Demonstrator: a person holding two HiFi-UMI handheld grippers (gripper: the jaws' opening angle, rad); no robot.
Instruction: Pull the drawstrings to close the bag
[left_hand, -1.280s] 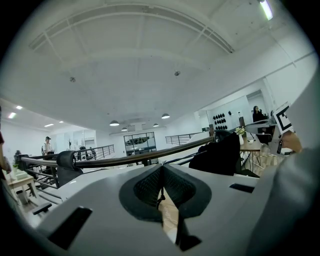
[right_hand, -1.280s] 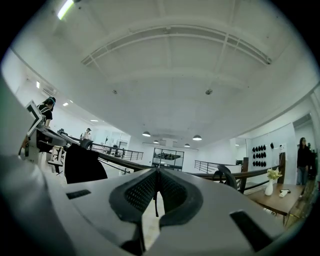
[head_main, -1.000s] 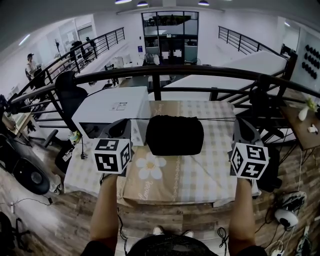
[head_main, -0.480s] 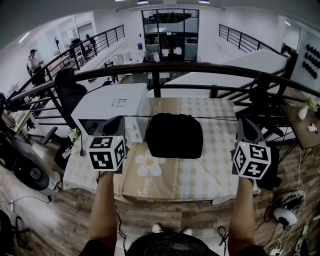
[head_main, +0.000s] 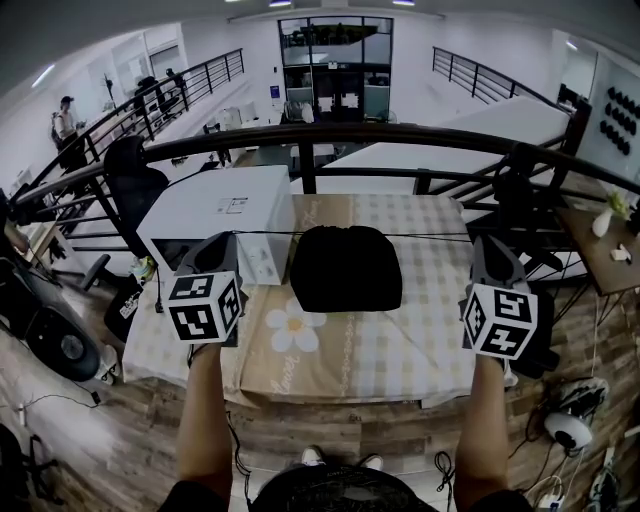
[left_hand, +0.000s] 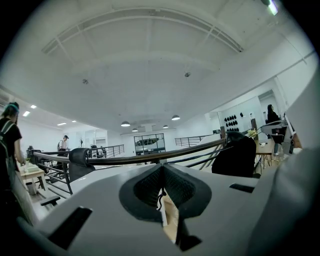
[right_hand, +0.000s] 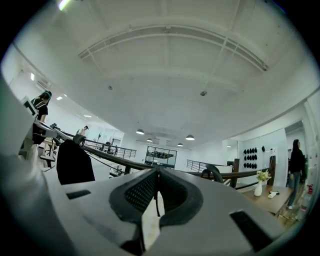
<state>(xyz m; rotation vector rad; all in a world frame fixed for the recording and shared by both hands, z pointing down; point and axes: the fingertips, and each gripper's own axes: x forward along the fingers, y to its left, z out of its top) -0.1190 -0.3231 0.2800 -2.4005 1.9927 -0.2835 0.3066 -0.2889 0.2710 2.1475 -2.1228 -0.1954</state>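
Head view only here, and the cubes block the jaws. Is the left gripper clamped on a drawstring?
Observer: Yes. In the left gripper view the left gripper is shut, with the thin black left cord pinched in its jaws.
Operator: And the right?
Observer: Same. The right gripper view shows the right gripper shut on the right cord, a dark line running down from where the jaws meet.
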